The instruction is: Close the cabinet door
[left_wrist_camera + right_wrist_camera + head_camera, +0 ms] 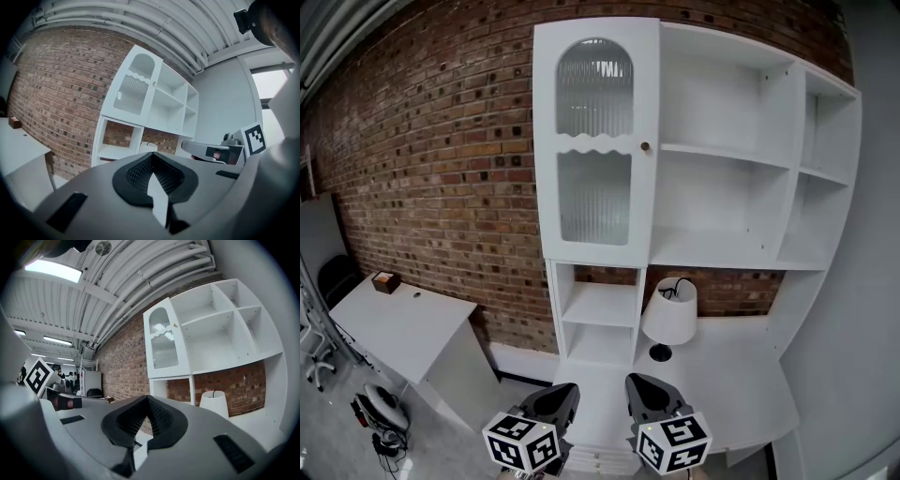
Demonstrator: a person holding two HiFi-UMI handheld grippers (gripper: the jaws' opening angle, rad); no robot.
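Observation:
The white cabinet door (595, 141) has two ribbed glass panes and a small knob (645, 146) on its right edge. It lies flat against the left column of the white shelf unit (727, 155). It also shows as the door (133, 86) in the left gripper view and the door (165, 341) in the right gripper view. My left gripper (555, 401) and right gripper (649, 394) sit low at the bottom of the head view, well short of the door. Both point at the cabinet. The left gripper (151, 164) and the right gripper (146, 411) are shut on nothing.
A white lamp (670, 314) stands on the white desktop (741, 375) under the open shelves. At the left a white table (403, 328) carries a small wooden box (386, 281). A brick wall (441, 159) runs behind. Some gear (380, 412) lies on the floor at lower left.

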